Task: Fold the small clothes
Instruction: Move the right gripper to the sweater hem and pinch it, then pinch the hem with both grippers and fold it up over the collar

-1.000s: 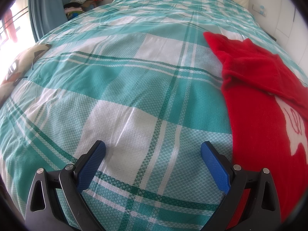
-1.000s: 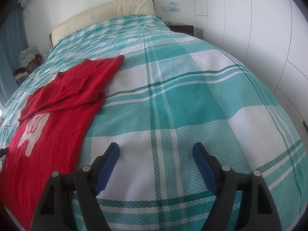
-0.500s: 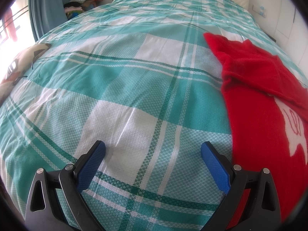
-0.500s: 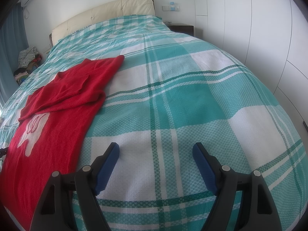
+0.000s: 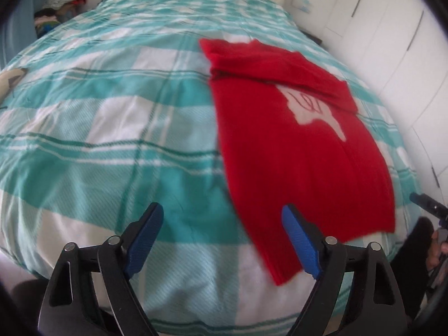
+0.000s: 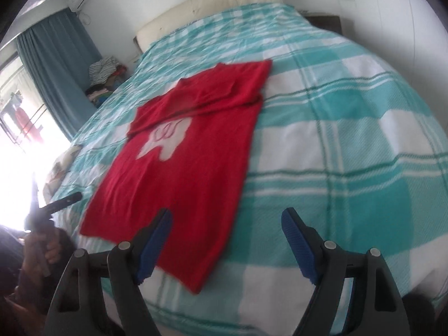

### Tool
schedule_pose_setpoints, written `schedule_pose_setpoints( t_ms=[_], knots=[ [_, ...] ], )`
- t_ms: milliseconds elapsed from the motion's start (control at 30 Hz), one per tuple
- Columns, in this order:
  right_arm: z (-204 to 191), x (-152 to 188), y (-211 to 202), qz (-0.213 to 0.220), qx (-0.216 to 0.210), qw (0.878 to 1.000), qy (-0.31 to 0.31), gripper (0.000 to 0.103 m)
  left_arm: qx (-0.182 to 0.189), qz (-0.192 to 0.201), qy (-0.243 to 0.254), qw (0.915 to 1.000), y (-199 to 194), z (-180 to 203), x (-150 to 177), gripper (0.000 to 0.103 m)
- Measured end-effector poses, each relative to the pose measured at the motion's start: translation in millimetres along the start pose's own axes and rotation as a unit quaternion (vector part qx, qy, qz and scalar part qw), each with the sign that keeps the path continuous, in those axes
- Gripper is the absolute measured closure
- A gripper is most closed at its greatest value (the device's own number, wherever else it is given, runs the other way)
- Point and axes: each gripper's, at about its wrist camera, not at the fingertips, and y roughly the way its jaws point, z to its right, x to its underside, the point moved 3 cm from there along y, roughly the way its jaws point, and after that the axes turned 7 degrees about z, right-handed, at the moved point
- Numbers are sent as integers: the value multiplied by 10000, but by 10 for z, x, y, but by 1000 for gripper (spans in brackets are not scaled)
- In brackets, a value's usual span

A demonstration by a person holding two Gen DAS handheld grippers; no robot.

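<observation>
A red knitted garment (image 5: 296, 151) with a white motif lies flat on the teal and white checked bedspread (image 5: 117, 128), its top part folded over at the far end. My left gripper (image 5: 222, 232) hangs above the bed's near edge, left of the garment's lower corner; its jaws are closing with nothing between them. In the right wrist view the same garment (image 6: 190, 173) stretches away from the near edge. My right gripper (image 6: 225, 233) stands open above the garment's near right hem, holding nothing.
A cream headboard (image 6: 207, 5) closes the far end of the bed. A heap of clothes (image 6: 103, 72) sits by the blue curtain (image 6: 56, 64). White wardrobe doors (image 5: 392, 42) run along the right side. A hand on the other gripper's handle (image 6: 47, 249) shows at the left.
Both grippers have drawn back and risen toward the foot of the bed, so the whole garment and the bed's near edge now show. The left jaws stand a little narrower.
</observation>
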Motion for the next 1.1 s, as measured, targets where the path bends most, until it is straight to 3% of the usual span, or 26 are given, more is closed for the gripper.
schedule_pose_setpoints(
  t_ms=[67, 133, 167, 267, 300, 333, 367, 400, 533, 700, 867, 933, 1100],
  knots=[
    [-119, 150, 49, -131, -181, 9997, 22, 24, 220, -224, -28, 9995, 27, 109, 114, 27],
    [-148, 263, 198, -315, -87, 9995, 48, 26, 230, -298, 5, 9993, 48, 187, 176, 34],
    [-123, 316, 295, -460, 79, 9989, 106, 33, 147, -299, 76, 9994, 62, 205, 180, 37],
    [-41, 439, 492, -789, 257, 9959, 361, 47, 168, -359, 106, 9992, 70, 233, 188, 69],
    [-30, 457, 505, -785, 262, 9958, 400, 49, 275, -401, 28, 9988, 75, 227, 184, 85],
    [-27, 468, 514, -778, 236, 9959, 394, 60, 307, -443, -30, 9985, 89, 225, 188, 97],
    [-16, 459, 533, -773, 213, 9961, 359, 86, 291, -456, -52, 9985, 104, 221, 191, 97],
    [-6, 465, 543, -789, 223, 9961, 317, 100, 259, -426, -40, 9987, 99, 230, 200, 99],
    [16, 368, 333, -423, 577, 9973, 160, 99, 282, -360, -195, 9988, 31, 174, 186, 101],
    [-12, 150, 160, -70, 493, 9986, 164, 99, 493, -262, -343, 9978, -13, 174, -61, 101],
    [18, -445, 281, 357, 101, 9988, 318, 99, 876, 295, -744, 9929, 23, 115, -913, 101],
    [20, -813, 444, 530, -21, 9975, 458, 99, 851, 537, -940, 9905, 148, 52, -1330, 101],
    [222, -1738, 1031, 675, -150, 9936, 891, 99, 569, 605, -1153, 9899, 804, -8, -2171, 101]
  ],
)
